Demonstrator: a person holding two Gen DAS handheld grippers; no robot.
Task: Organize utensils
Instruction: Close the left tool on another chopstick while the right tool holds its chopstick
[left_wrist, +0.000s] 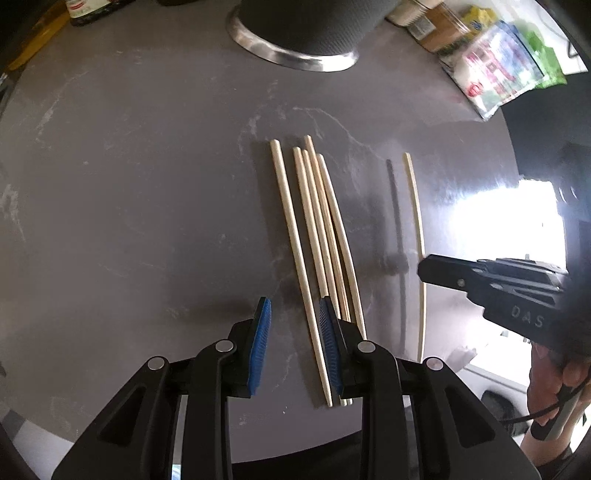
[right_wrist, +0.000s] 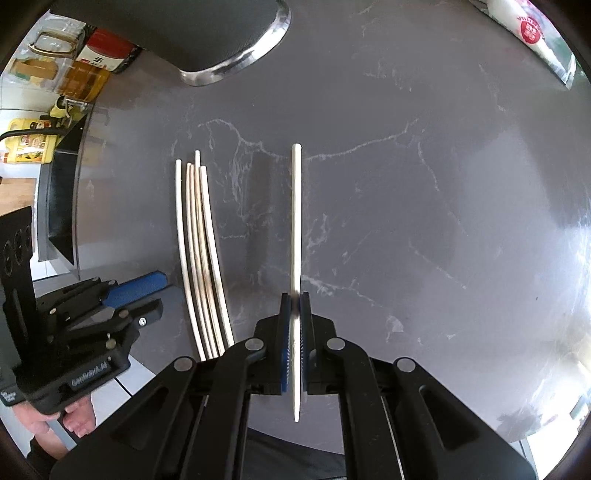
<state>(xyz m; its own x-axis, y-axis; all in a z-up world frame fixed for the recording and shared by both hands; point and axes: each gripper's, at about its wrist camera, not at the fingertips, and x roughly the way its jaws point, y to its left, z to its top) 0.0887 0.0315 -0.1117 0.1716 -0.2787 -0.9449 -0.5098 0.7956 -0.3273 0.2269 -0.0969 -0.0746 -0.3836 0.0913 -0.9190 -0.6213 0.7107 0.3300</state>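
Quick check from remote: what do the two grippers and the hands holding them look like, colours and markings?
Both are black plastic linkage frames with silver pivot rivets and ribbed blue pads. The left gripper shows white lettering on its body in the right wrist view; the right gripper reads "DAS" on its side in the left wrist view. A thin black cable runs by the right hand. A dark sleeve sits below the left hand.

Home kitchen: grey marbled countertop (right_wrist: 406, 184), food packets (left_wrist: 495, 74), oil bottles (right_wrist: 29, 144) (pantry goods).

Single chopstick (right_wrist: 296, 221) clamped in right hand-held gripper (right_wrist: 294, 306)
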